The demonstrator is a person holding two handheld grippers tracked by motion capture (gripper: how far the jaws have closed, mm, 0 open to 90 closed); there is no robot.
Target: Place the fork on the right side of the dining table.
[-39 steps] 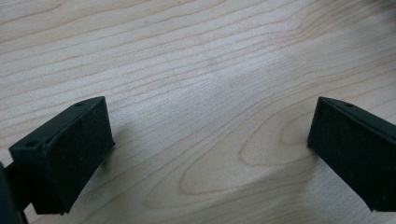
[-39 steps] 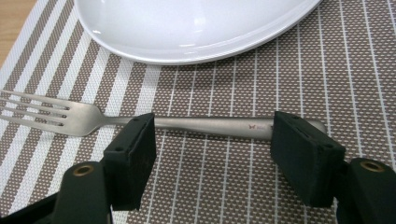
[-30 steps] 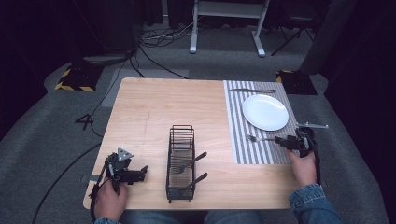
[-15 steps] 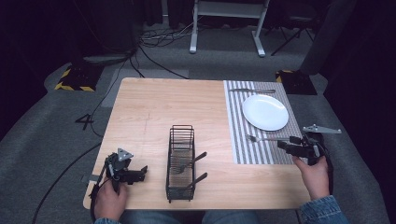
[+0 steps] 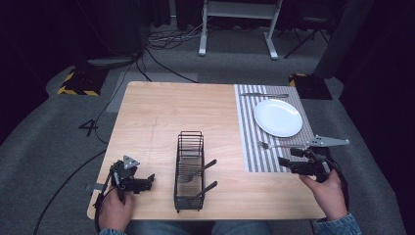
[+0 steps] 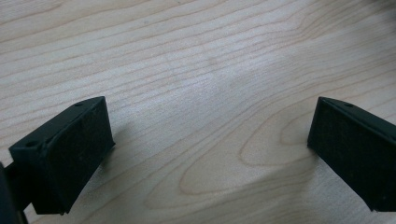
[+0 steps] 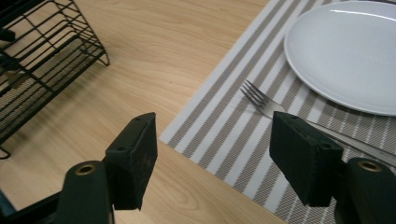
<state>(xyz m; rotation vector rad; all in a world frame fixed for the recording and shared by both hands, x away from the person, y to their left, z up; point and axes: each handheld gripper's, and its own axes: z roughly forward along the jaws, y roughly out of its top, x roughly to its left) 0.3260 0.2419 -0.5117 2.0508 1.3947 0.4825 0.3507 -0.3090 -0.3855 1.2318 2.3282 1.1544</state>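
A fork (image 5: 274,145) lies on the striped placemat (image 5: 249,147), just in front of the white plate (image 5: 277,117). My right gripper (image 5: 284,163) hovers open over the mat's near corner, a little short of the fork and pointing left. In the right gripper view the fork (image 7: 266,105) lies beyond the open right gripper (image 7: 212,154), tines toward me, beside the plate (image 7: 345,51). My left gripper (image 5: 148,180) rests open near the table's front left corner. The left gripper view has the left gripper (image 6: 205,149) spread wide over bare wood, nothing between the jaws.
A black wire basket (image 5: 188,169) stands at the front middle of the table with two dark-handled utensils (image 5: 198,172) in it, and it also appears in the right gripper view (image 7: 37,51). A knife (image 5: 264,94) lies at the mat's far edge.
My right gripper has drawn back from the fork toward the near table edge. The fork stays on the mat. The left gripper has not moved.
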